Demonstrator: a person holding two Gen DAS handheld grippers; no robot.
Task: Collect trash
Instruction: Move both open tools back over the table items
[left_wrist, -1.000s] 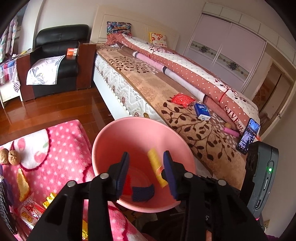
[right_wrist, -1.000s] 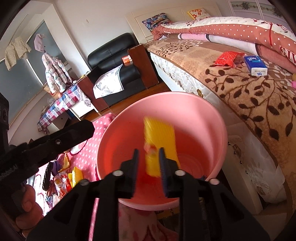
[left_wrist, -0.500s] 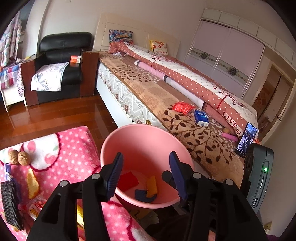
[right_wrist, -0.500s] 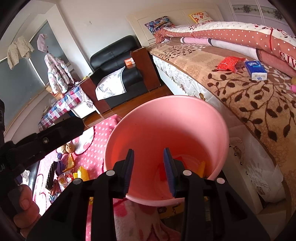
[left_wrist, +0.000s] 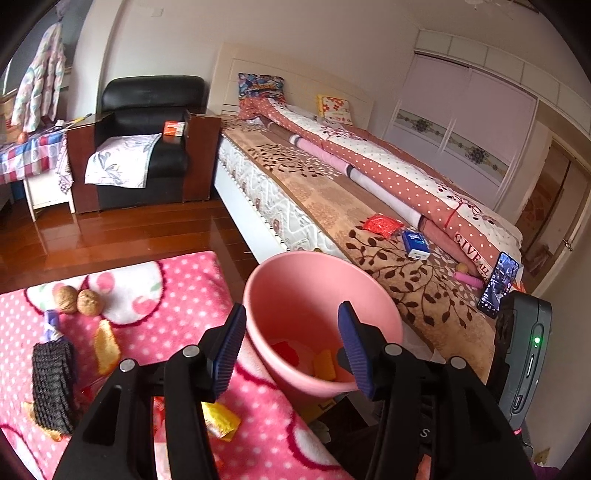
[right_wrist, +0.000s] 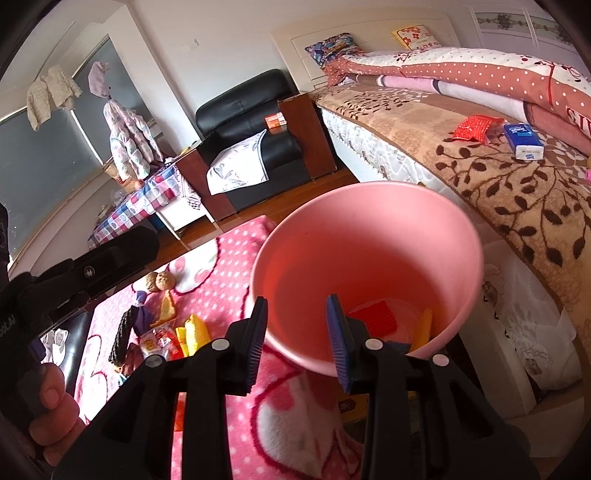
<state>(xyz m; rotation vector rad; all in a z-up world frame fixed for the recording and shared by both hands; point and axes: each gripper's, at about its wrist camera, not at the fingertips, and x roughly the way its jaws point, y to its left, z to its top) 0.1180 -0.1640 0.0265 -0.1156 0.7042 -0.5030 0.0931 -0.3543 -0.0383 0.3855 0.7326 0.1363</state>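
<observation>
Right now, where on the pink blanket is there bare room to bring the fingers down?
Bare patch: pink blanket between the walnuts and the pink bucket. Crowded: the left side, where the black mesh piece, orange scrap and yellow wrapper lie close together.

lower left: pink dotted blanket with two walnuts, wrappers; right: bed with red packet, tissue pack.
</observation>
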